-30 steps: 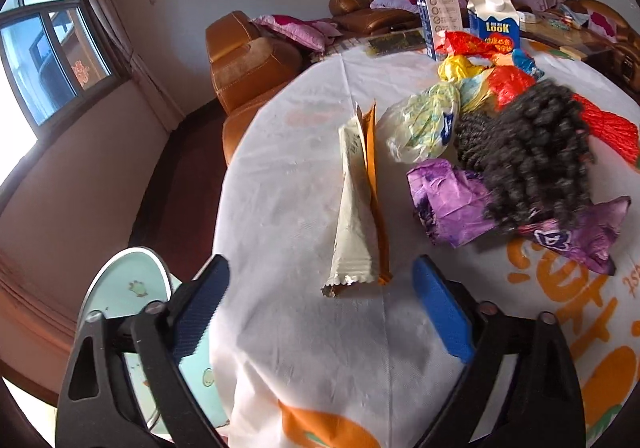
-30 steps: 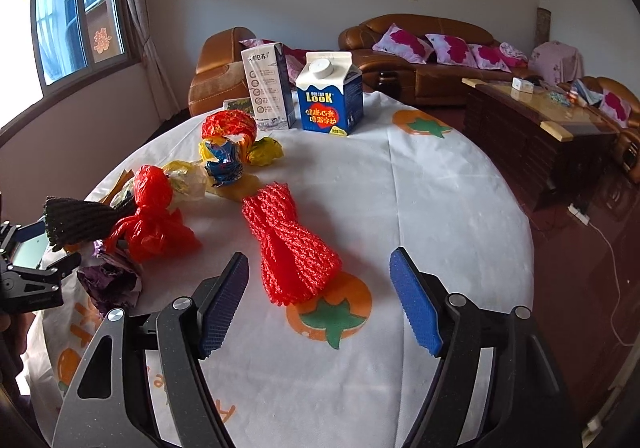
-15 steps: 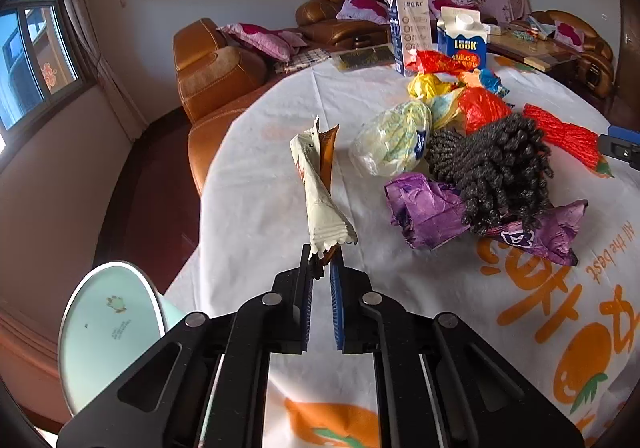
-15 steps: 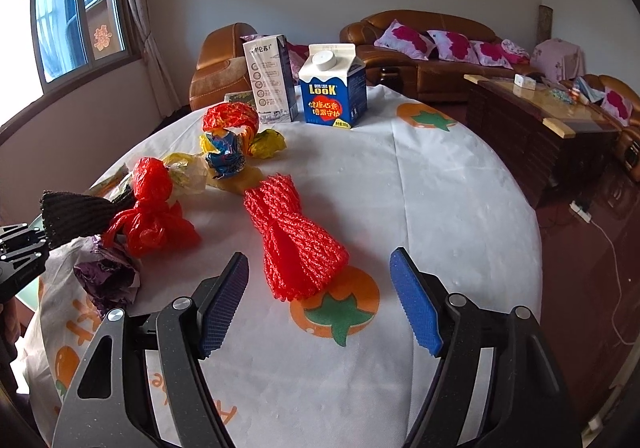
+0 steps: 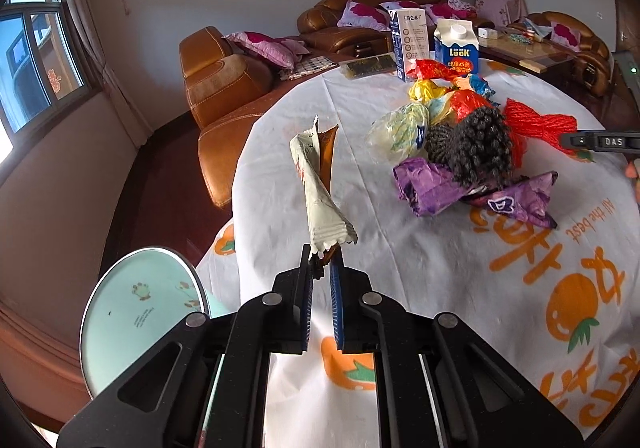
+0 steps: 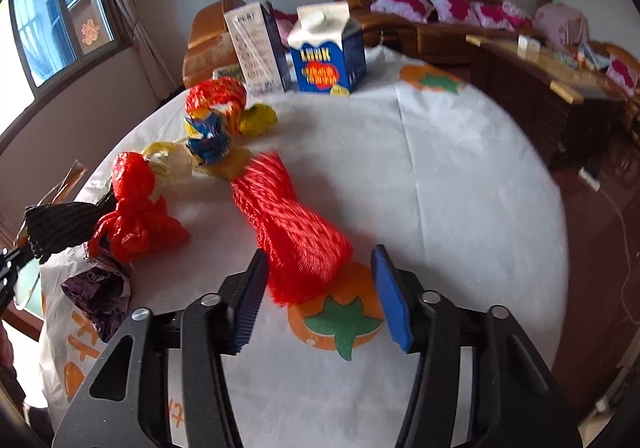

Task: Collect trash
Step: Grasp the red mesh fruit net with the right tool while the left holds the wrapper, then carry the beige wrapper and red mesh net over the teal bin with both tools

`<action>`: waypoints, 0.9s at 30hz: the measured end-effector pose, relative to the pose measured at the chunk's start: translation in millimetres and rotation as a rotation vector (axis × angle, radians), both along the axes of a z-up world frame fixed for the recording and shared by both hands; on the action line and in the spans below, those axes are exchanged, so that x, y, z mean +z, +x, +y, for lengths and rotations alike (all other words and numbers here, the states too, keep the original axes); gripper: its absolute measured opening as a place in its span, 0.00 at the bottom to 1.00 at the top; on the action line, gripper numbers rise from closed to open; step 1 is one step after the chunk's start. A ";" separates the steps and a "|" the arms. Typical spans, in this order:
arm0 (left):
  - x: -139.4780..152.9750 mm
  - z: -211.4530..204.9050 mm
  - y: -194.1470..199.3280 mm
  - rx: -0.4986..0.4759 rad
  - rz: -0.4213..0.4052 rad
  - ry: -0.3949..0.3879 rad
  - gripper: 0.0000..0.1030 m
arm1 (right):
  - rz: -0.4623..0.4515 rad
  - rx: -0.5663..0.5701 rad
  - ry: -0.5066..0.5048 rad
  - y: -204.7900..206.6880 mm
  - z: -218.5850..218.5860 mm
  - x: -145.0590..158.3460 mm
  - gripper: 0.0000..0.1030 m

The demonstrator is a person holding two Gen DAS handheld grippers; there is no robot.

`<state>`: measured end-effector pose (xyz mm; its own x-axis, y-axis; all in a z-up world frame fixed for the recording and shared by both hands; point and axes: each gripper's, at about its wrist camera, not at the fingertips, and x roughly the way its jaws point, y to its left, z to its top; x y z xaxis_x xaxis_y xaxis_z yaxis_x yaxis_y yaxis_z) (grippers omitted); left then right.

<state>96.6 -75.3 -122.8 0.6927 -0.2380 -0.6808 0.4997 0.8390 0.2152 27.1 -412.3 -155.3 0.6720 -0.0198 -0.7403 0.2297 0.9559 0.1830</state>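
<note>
My left gripper (image 5: 321, 262) is shut on the crimped end of a long cream wrapper (image 5: 316, 184), which rises off the white tablecloth (image 5: 420, 268) with a brown wrapper behind it. To its right lies a heap of trash: a purple wrapper (image 5: 432, 188), a black foam net (image 5: 472, 148), a pale plastic bag (image 5: 396, 130). In the right wrist view my right gripper (image 6: 318, 288) is closing around the near end of a red mesh net (image 6: 292, 232); the net lies between the jaws and the pads stand clear of it.
A blue milk carton (image 6: 326, 48) and a white carton (image 6: 256, 48) stand at the table's far side. A red plastic bag (image 6: 134, 216) and small crumpled wrappers (image 6: 212, 124) lie left of the net. A pale green bin (image 5: 140, 324) stands beside the table, sofas behind.
My left gripper went from wide open to shut on the cream wrapper's end and lifted it. My right gripper moved forward over the red net and its jaws narrowed.
</note>
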 end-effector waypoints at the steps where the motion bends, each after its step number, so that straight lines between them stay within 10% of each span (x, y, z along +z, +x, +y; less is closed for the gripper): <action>1: 0.1 1.2 -0.5 0.002 0.000 0.000 0.08 | 0.001 0.003 0.011 0.2 -1.5 -0.8 0.35; 8: 6.5 5.9 -2.8 0.005 -0.006 -0.011 0.08 | -0.041 0.011 0.006 -4.7 -1.1 5.9 0.12; 27: 33.7 58.1 -13.5 0.092 -0.080 0.008 0.08 | -0.245 0.212 -0.072 19.9 80.3 96.3 0.10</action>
